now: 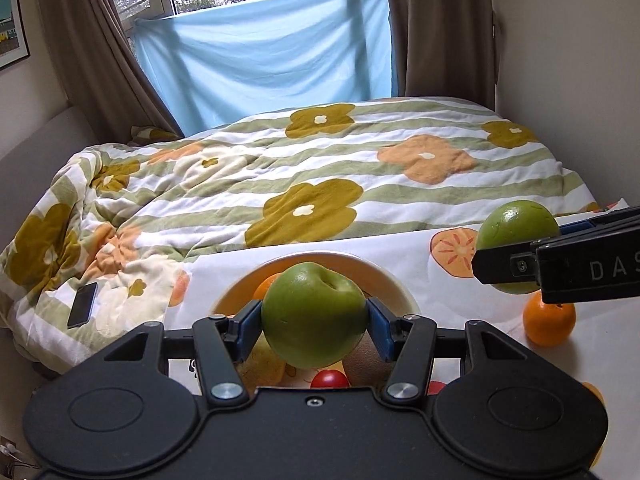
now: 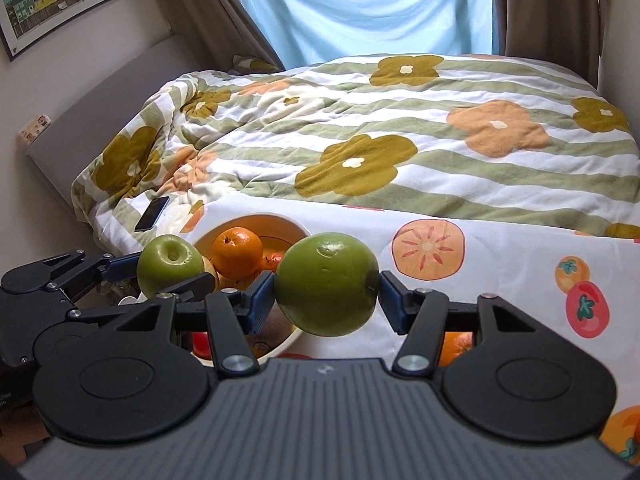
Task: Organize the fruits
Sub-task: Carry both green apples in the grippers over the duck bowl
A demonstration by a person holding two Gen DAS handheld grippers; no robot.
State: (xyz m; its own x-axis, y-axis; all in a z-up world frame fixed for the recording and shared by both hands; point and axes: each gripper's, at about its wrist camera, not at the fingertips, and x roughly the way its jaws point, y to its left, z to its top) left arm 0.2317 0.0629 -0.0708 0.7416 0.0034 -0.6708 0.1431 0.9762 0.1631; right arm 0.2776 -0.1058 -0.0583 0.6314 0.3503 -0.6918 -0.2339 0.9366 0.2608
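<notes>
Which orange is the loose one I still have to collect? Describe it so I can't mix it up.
Start at the fruit-print cloth in front of the flowered bed, then find the cream bowl. The loose orange sits on the cloth to the bowl's right, under the right gripper holding a green apple. Unlike the orange in the bowl, it lies outside.

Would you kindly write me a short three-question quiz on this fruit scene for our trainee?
1. True or false: both tongs grip green apples.
2. What lies on the quilt left of the bowl: A) phone B) book C) cup?
3. Which fruit sits on the tablecloth below the right tongs?

Key:
1. True: left tongs hold one green apple, right tongs another green apple.
2. A, phone.
3. An orange.
</notes>
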